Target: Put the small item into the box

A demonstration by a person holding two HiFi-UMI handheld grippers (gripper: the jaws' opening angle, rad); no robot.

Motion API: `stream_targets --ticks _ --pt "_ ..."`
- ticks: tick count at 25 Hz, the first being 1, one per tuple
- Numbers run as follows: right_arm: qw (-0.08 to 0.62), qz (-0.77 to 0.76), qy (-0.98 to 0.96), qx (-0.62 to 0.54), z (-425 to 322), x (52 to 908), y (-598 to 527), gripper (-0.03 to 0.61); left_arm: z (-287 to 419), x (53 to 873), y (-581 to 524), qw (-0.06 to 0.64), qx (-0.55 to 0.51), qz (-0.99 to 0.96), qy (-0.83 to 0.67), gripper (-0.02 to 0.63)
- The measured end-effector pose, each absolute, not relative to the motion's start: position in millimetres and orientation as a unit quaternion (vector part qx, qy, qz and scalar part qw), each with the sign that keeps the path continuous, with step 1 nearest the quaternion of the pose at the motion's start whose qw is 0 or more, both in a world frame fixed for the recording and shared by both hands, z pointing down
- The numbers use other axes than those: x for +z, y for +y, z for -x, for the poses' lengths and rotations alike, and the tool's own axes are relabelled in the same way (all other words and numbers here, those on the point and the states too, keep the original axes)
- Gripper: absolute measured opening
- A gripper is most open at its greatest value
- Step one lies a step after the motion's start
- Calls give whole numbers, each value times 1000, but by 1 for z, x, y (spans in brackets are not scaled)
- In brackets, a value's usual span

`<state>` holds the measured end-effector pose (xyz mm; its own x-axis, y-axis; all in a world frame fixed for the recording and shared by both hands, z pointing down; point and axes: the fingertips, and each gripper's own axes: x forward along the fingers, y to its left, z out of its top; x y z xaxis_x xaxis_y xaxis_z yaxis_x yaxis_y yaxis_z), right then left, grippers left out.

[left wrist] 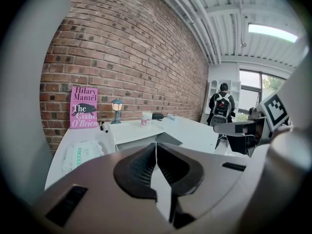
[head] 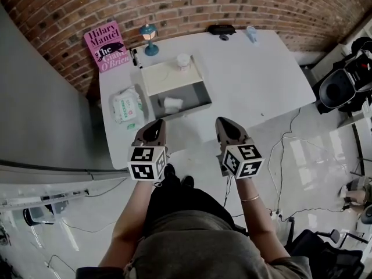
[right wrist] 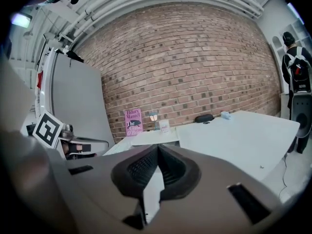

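white worktop (head: 256, 80) under a brick wall (head: 192, 4) carries everything here. we take the small item to be the little white tub (head: 183, 61) with a pink label. it stands upright at the far right corner of the pale flap (head: 165, 77) of the box (head: 197, 95), not yet inside it. a crumpled white scrap (head: 172, 103) lies in the box's grey well at six o'clock from the tub; what it is we cannot tell.

we judge the tub light and fairly stiff, with thin, smooth walls that could dent or slip out under a hard pinch. it also looks easy to tip. the best hold seems to be across its round body at mid-height, coming in level from the side and squeezing gently, rather than at the rim.

our left claw (head: 156, 124) and right claw (head: 223, 123) hang side by side over the near edge of the worktop, at six o'clock from the box. each is pressed together with nothing between its jaws, so one must spread before it can take the tub.

further out, a wipes pack (head: 127, 106) lies at nine o'clock beside the box. two markers (head: 135, 57), a small lamp (head: 149, 38) and a pink book (head: 106, 45) stand towards eleven o'clock. a black object (head: 221, 29) and a pale blue one (head: 251, 34) sit at the far edge near one o'clock.
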<state>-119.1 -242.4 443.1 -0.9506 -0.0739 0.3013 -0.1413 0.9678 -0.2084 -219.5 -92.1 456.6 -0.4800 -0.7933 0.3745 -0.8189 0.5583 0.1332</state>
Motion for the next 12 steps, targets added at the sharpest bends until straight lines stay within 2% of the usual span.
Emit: stream_targets --ticks 12 --pt "151 -94 -976 128 82 455 -250 2 202 456 -95 198 46 -479 -854 26"
